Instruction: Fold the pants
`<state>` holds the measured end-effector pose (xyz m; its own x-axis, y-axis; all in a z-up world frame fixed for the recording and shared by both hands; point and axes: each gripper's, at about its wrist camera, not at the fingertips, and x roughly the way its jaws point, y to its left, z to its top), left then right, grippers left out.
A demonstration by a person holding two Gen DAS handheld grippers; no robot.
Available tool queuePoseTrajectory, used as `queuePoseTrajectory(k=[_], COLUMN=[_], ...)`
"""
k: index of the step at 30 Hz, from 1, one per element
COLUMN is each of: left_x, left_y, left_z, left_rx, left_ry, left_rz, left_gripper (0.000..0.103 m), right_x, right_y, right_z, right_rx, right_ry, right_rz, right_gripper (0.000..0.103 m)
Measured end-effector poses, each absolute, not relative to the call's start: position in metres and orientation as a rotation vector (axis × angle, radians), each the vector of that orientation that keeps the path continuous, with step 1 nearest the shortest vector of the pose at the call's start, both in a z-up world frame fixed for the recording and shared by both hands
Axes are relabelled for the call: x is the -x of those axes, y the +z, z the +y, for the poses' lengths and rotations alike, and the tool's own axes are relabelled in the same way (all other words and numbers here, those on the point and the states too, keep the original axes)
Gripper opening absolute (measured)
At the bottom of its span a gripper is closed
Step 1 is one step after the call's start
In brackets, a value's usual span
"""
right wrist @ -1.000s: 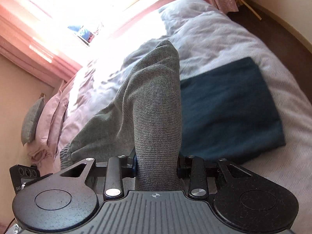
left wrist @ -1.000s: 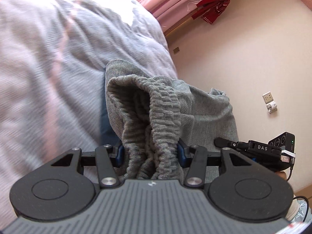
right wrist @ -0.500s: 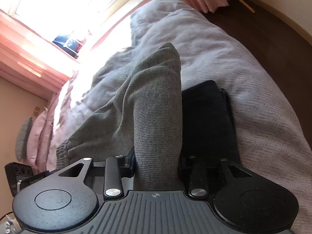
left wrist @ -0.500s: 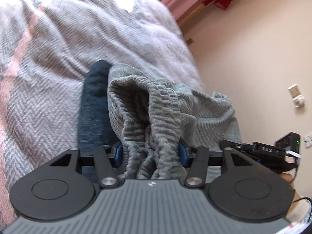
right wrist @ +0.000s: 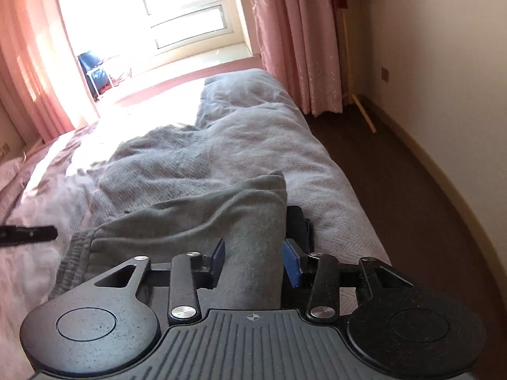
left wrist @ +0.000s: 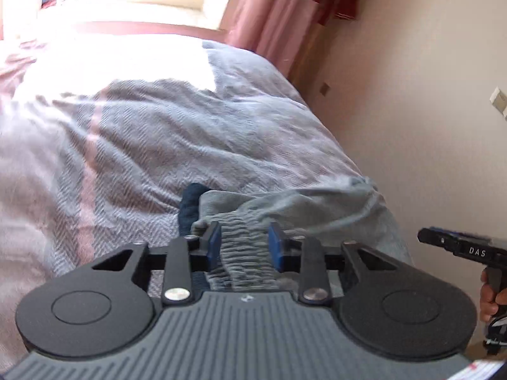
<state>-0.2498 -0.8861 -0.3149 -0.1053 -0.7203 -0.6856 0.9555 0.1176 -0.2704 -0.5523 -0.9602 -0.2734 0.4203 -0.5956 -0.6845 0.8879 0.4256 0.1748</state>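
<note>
Left wrist view, near field: the left gripper was clenched on the ribbed waistband of the grey pants at lower centre of the frame, its jaws having just been closing with the gathered elastic between the blue pads; the cloth ran from the jaws toward the right of the frame, where the right gripper entered at the right edge, held by a hand. A strip of dark blue garment showed just beyond and left of the pants; the herringbone bedspread filled the middle of the frame; the pink curtain stood at upper right.

Right wrist view, near field: the right gripper grasped a thick fold of the pants at lower centre, the left pad against the cloth and the cloth passing straight between the jaws; the waistband lay at lower left, near the tip of the left gripper at the left edge; the dark garment peeked out just right of the fold; the window closed the view at upper centre.

Judged step: carrying the folded pants onto the dark garment; both grips would best be held firm and level, the cloth kept taut between them, and lowered squarely before either jaw was let go.
</note>
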Motion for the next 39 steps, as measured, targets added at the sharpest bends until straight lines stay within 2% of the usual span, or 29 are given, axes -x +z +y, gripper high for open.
queuePoseTrajectory(k=[1, 7, 10, 13, 18, 20, 23, 34, 36, 38, 39], left_x=[0.264, 0.276, 0.274, 0.282, 0.299, 0.307, 0.319, 0.357, 0.360, 0.362, 0.363], left_y=[-0.315, -0.367, -0.354, -0.330, -0.285, -0.265, -0.237, -0.158, -0.147, -0.136, -0.132], left_z=[-0.886, -0.907, -0.901, -0.881, -0.817, -0.785, -0.745, -0.647, -0.632, -0.616, -0.609], left_rx=[-0.416, -0.569, -0.548, -0.575, -0.582, -0.576, -0.585, -0.640, -0.630, -0.608, -0.595], left_ry=[-1.487, -1.368, -1.357, -1.348, -1.284, -1.258, -1.234, -1.282, -1.286, -1.303, -1.311], left_rz=[0.792, 0.775, 0.797, 0.786, 0.875, 0.910, 0.928, 0.813, 0.784, 0.757, 0.748], left_gripper=[0.014, 0.016, 0.016, 0.024, 0.039, 0.046, 0.054, 0.071, 0.076, 0.089, 0.090], right_x=[0.547, 0.522, 0.525, 0.540, 0.554, 0.558, 0.560, 0.566, 0.565, 0.563, 0.563], right_y=[-0.274, -0.323, -0.320, -0.297, -0.262, -0.245, -0.221, -0.137, -0.127, -0.118, -0.114], right_z=[-0.945, -0.904, -0.902, -0.890, -0.858, -0.838, -0.808, -0.713, -0.699, -0.685, -0.677], right_rx=[-0.543, -0.440, -0.458, -0.535, -0.657, -0.699, -0.737, -0.694, -0.687, -0.675, -0.674], right_ry=[-0.991, -1.014, -1.026, -1.008, -1.045, -1.040, -1.021, -1.027, -1.025, -1.020, -1.018], right_rz=[0.597, 0.763, 0.752, 0.668, 0.660, 0.654, 0.672, 0.622, 0.625, 0.620, 0.616], right_gripper=[0.035, 0.034, 0.035, 0.035, 0.037, 0.047, 0.055, 0.056, 0.056, 0.056, 0.056])
